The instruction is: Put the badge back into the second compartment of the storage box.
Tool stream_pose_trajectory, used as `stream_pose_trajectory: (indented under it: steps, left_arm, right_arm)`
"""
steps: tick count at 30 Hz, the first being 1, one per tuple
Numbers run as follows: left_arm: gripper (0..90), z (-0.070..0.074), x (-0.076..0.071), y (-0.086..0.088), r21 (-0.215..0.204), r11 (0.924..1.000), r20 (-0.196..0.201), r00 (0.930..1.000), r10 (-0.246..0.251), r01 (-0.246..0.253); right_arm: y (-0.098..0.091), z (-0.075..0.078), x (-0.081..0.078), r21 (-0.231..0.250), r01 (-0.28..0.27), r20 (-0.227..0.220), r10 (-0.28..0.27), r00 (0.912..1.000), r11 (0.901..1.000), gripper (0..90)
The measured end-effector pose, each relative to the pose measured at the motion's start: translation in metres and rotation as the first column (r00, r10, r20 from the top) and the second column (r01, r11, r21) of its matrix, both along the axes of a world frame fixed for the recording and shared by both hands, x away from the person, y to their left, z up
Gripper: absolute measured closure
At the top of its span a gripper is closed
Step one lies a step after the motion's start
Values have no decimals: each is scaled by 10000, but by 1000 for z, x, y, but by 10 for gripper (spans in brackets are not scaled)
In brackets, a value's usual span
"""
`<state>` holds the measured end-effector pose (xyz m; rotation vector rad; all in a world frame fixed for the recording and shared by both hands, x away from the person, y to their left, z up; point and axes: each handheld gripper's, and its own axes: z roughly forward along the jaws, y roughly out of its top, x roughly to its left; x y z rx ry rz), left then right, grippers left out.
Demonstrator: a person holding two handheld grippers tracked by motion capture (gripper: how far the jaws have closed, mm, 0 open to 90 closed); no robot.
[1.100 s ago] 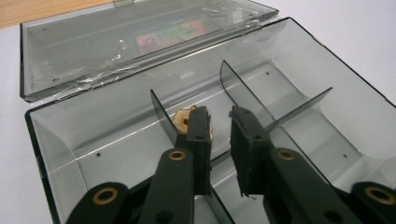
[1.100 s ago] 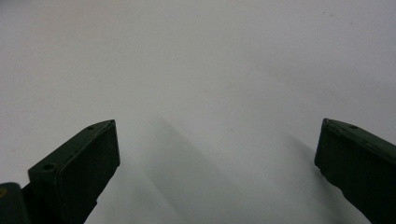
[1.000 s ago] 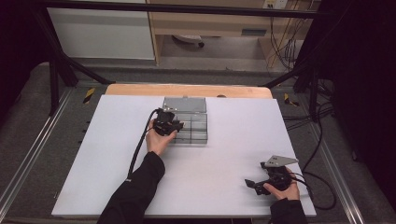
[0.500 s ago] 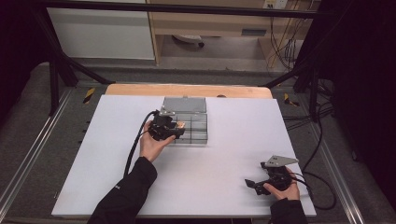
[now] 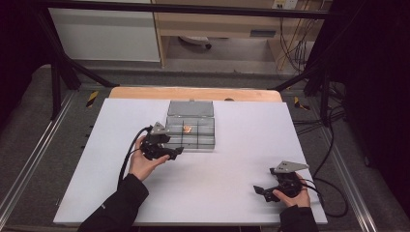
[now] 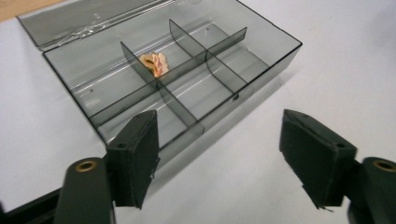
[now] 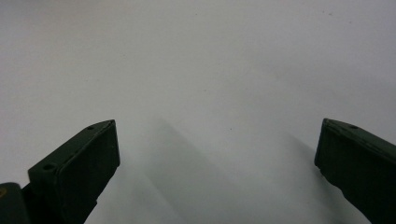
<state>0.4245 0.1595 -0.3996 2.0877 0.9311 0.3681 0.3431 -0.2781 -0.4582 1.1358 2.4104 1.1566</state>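
Note:
A smoky grey plastic compartment box [image 5: 198,137] lies open on the white table [image 5: 227,159], its lid [image 5: 190,108] folded back. A small orange-pink piece [image 5: 186,128] rests in a middle compartment of the box [image 6: 224,70], and the piece [image 6: 154,63] lies against a divider. My left gripper [image 5: 175,153] hovers just off the box's near-left corner. Its jaws have just been opening and now stand apart with nothing between the pads [image 6: 135,154]. My right gripper [image 5: 265,181] rests low at the table's near right, open over bare table [image 7: 217,168].
The table's wooden far edge [image 5: 193,93] runs behind the box. Black frame bars and cables [image 5: 333,145] stand around the table on the grey floor. A black cable [image 5: 126,157] trails from my left gripper along the forearm.
My left gripper has drawn back from over the box toward the near left, and its jaws have spread. The orange-pink piece now lies uncovered in the box. The right gripper has stayed put.

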Motion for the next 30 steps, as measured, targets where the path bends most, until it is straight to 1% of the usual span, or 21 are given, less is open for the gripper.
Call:
stream_pose_trajectory:
  steps: [6,9,12,14,20,21,26,30]
  left_arm:
    - [178,-6,-19,17,259,9997,218,9998,-17,12]
    - [154,-10,-28,25,198,9998,233,9997,52,-57]
    - [132,-15,-35,35,239,9995,278,9995,176,-183]
    - [126,-19,-40,42,178,9995,239,9994,251,-255]
    - [107,-32,-52,64,184,9985,69,9987,508,-509]
    - [104,-34,-54,68,245,9984,41,9987,512,-513]
    - [75,-43,-63,81,295,9980,-130,9984,555,-551]
    - [69,-47,-67,89,294,9976,-202,9978,636,-630]
  right_arm:
    - [0,0,0,-4,3,0,-3,10000,10000,5]
    - [0,0,0,-18,2,9,-2,10000,10000,5]
    - [0,-1,0,7,-1,-5,1,10000,10000,5]
    - [0,0,0,8,0,-35,0,10000,10000,5]
    - [1,-1,0,-5,-5,-35,5,10000,10000,5]
    - [1,-1,0,-1,7,-70,-7,10000,10000,5]
    - [1,-1,0,0,23,-81,-23,10000,10000,5]
    - [1,-1,0,0,17,-69,-17,10000,10000,5]
